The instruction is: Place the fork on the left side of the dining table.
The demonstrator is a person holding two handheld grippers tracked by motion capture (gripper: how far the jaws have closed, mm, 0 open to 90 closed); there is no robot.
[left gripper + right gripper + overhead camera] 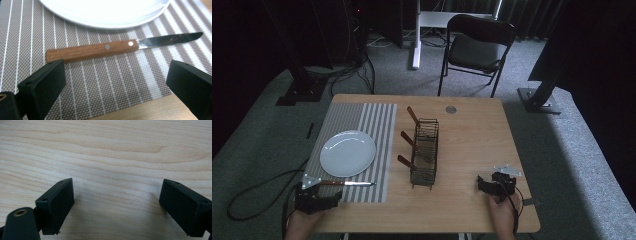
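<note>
Jaws of left gripper [113, 82] wide apart, knife [120, 46] just beyond, seemingly untouched.

a: any writing to read on the knife [105, 47], the plate [347, 153] or the mat [382, 125]?
b: none. no label, brand, number or sign can be read on them, or anywhere on the table [472, 135].
</note>
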